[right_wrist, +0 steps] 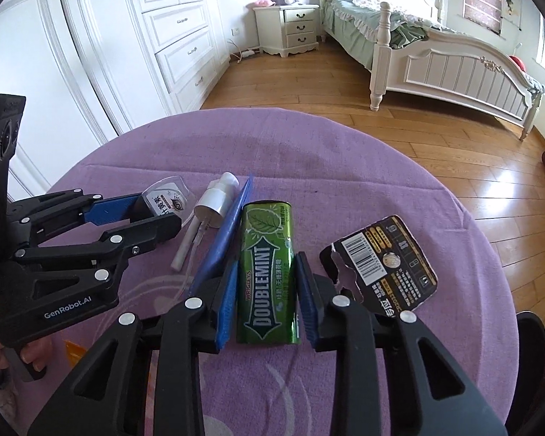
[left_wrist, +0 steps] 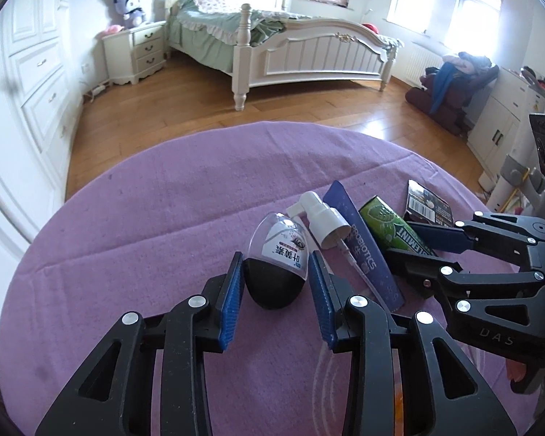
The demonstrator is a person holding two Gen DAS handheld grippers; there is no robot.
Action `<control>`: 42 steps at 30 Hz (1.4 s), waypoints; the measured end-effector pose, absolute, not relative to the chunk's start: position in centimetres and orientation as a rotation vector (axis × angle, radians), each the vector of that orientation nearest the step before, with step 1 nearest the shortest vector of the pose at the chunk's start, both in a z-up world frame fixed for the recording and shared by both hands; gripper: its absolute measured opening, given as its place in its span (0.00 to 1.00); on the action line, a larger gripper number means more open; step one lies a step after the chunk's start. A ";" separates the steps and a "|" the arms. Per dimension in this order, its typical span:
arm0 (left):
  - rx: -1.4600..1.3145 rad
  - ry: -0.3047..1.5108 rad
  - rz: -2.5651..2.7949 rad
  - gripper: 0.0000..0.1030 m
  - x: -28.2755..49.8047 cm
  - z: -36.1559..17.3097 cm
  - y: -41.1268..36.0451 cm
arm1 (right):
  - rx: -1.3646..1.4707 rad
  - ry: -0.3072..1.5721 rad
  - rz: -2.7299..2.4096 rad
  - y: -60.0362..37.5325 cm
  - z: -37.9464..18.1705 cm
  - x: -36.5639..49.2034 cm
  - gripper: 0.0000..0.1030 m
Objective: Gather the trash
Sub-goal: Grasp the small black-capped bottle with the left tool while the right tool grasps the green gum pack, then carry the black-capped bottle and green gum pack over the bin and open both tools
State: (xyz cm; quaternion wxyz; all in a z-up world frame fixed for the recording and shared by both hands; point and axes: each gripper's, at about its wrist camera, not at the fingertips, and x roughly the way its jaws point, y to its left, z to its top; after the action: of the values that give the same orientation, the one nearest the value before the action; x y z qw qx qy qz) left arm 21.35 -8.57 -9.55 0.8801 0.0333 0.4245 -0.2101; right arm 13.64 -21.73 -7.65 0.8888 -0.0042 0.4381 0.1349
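Purple tablecloth; blue sachet half-hidden.

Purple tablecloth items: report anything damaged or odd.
The black barcode-printed card packaging at the right end of the row has a ragged, torn-open left edge. The white spray pump head lies detached, its dip tube exposed. Nothing spilled.

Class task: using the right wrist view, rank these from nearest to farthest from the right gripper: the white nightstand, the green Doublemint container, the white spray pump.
1. Doublemint container: between the fingers of the right gripper, on the purple cloth.
2. White spray pump: ahead and to the left, lying on the cloth.
3. White nightstand: across the room, beside the bed.
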 end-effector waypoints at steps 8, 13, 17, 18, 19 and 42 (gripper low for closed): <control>0.037 0.831 -0.454 0.17 19.5 -8.1 -7.8 | 0.133 0.809 0.325 -24.6 -5.6 10.4 0.29; 0.081 0.823 -0.452 0.17 17.8 -7.5 -8.8 | 0.197 0.752 0.328 -26.9 -4.4 7.9 0.29; 0.090 0.828 -0.441 0.17 17.1 -7.5 -9.1 | 0.236 0.723 0.316 -29.3 -3.9 5.9 0.29; 0.082 0.826 -0.437 0.17 16.8 -7.4 -9.1 | 0.247 0.718 0.312 -30.0 -3.8 5.4 0.29; 0.076 0.824 -0.433 0.17 16.5 -7.2 -9.2 | 0.259 0.712 0.308 -30.7 -3.8 4.9 0.29; 0.179 0.730 -0.825 0.17 7.3 -2.4 -32.8 | 0.517 0.588 0.034 -48.9 -5.9 -3.2 0.29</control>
State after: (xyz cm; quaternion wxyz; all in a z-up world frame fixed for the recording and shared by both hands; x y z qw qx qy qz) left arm 7.30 -32.84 -2.42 0.8484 0.0848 0.3462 -0.3914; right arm -3.22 -48.86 -5.89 0.9242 0.2520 0.2865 0.0168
